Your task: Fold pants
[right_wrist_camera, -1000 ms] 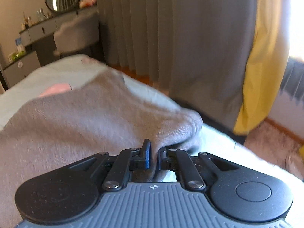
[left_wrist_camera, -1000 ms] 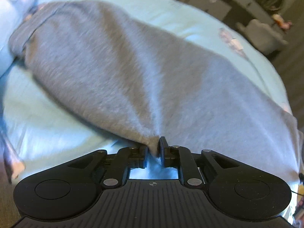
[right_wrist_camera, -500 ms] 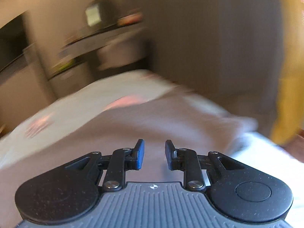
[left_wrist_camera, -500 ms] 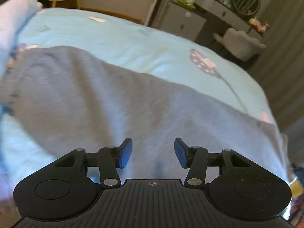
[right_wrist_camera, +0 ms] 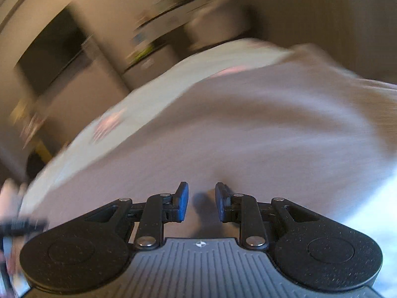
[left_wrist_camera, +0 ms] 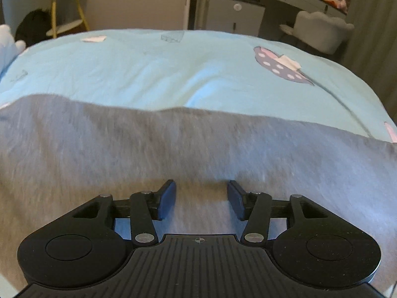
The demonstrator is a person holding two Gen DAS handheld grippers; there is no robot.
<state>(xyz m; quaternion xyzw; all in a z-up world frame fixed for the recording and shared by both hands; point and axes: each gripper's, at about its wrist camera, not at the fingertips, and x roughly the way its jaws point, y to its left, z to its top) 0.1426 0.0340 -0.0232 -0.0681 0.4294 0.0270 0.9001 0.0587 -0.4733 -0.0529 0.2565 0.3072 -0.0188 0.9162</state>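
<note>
Grey sweatpants (left_wrist_camera: 198, 149) lie in a broad band across the light blue bedsheet (left_wrist_camera: 173, 69), their far edge running left to right. My left gripper (left_wrist_camera: 201, 186) hovers just over the near part of the cloth. Its jaws are opening, and the fabric lies flat under the gap with no fold pinched. In the blurred right wrist view the same pants (right_wrist_camera: 248, 124) fill the middle. My right gripper (right_wrist_camera: 201, 188) stands over them with a narrow gap between its blue pads, and nothing is gripped there.
A grey dresser (left_wrist_camera: 235, 15) and a pale upholstered chair (left_wrist_camera: 322, 32) stand beyond the bed's far right. A yellow-legged shelf (left_wrist_camera: 62, 7) is at the far left, with white bedding (left_wrist_camera: 7, 47) at the left edge. Bare sheet stretches beyond the pants.
Both grippers let go of the pinched grey fabric and opened. The left one swung to face across the bed; the right one turned sharply left, away from the curtains.
</note>
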